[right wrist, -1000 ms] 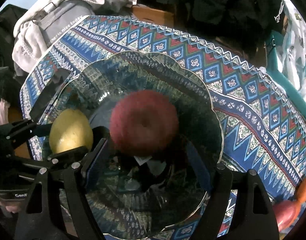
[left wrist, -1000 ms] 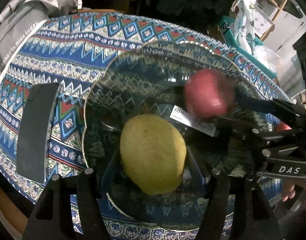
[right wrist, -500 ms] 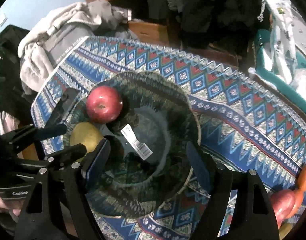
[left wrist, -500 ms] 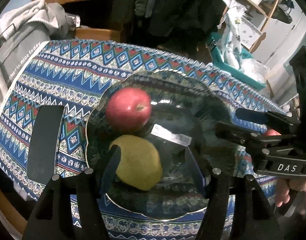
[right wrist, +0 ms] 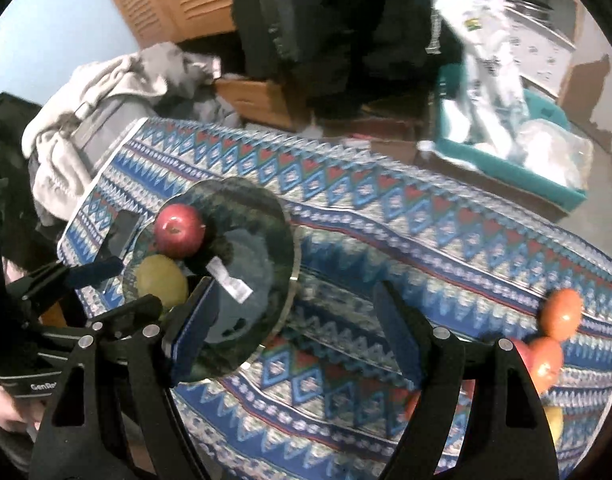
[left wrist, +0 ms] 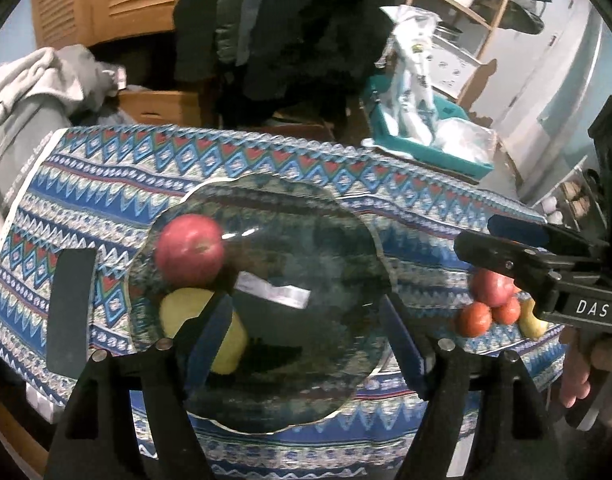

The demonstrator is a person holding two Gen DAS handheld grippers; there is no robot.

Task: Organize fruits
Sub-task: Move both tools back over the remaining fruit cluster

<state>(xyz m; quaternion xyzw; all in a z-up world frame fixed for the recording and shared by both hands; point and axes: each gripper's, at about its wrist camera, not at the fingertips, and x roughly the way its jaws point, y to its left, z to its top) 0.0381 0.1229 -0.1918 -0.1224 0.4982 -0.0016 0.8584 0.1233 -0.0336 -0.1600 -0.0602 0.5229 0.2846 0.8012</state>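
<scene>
loose fruit pile sits far right on bench, nearest right gripper, wide, empty. left gripper opening, empty, over glass dish.

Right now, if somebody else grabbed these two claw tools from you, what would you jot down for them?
Left gripper: jaws opening, nothing between them.
Right gripper: open, holding nothing.
Done: red apple and yellow-green fruit lie touching in the glass bowl on the patterned cloth.
Left: the pile of reddish and orange fruit at the cloth's right end is not yet in the bowl. The right gripper hangs nearer that pile, so probably fetch from there next.
</scene>
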